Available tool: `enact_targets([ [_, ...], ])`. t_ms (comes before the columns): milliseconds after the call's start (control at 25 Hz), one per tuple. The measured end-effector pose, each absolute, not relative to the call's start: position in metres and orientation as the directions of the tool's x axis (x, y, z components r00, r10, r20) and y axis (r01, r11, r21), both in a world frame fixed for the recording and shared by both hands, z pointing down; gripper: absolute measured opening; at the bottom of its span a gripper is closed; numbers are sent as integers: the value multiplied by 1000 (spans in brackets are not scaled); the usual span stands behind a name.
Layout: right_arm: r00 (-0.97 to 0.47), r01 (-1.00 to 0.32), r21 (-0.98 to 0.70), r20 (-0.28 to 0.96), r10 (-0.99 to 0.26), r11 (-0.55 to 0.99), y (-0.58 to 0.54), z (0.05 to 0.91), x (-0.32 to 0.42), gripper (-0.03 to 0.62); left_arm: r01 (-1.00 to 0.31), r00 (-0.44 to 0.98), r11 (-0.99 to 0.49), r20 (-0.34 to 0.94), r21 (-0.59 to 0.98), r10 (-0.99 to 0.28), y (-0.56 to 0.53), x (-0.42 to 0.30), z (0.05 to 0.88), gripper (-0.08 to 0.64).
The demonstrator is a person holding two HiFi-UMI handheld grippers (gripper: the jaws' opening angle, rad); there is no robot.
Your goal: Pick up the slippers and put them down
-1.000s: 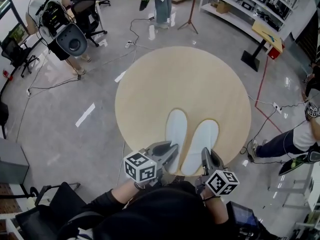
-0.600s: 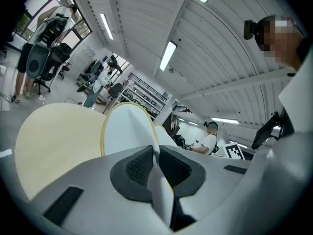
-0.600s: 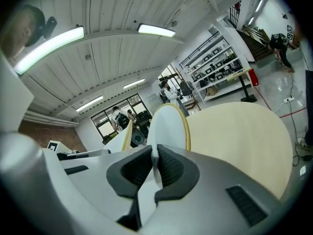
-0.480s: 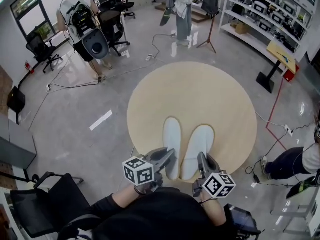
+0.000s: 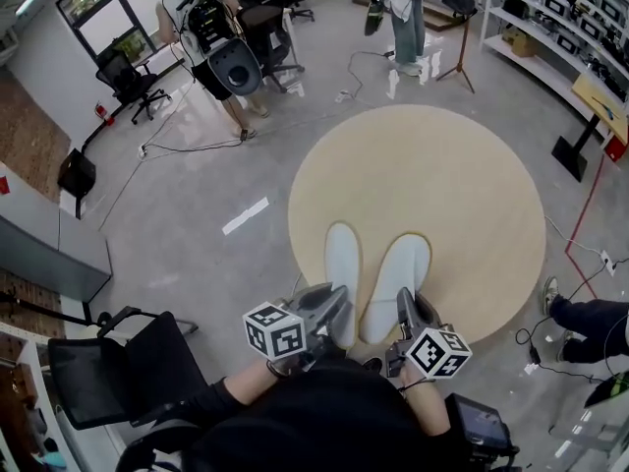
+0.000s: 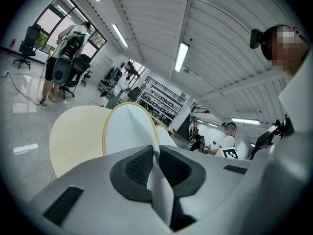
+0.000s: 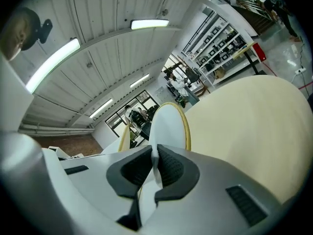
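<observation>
The left hand-held gripper [image 6: 155, 156] is clamped on the heel edge of the left slipper [image 5: 342, 264]. The right hand-held gripper [image 7: 155, 164] likewise pinches the heel of the right slipper [image 5: 398, 275]. Both white slippers sit side by side over the near edge of the round table [image 5: 423, 175], possibly lifted just off it.

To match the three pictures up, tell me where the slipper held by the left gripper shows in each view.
Head view: the left slipper, low centre, over the near edge of the round table, heel in the left gripper.
Left gripper view: the left slipper fills the centre, rising from the fingers.
Right gripper view: a yellow-edged sliver of it, left of the right slipper.
Shared landmark: the round table, in all three.
</observation>
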State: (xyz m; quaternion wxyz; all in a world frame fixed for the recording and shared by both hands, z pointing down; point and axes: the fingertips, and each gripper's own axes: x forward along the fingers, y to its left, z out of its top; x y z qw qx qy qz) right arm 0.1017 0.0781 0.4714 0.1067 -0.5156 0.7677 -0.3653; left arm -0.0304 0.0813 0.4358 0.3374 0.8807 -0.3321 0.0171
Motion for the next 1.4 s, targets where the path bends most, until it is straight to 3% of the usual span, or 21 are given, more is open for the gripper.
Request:
enact_targets([
  [400,-411,-759,-626,248,-877,178,38,474,58,34,-555,804,-569,214,607,-556,40,-79,447,32],
  [1040,-286,-802,-597,384,-878,0,-68,503,-164,34,-488,853,-561,228,669,-470,-106,-324,484,32],
  [1400,-260,-787,-615,394,-882,-42,-119,500,-123,34,-485,856,-558,237,674,-459,-161,-284,478,32],
])
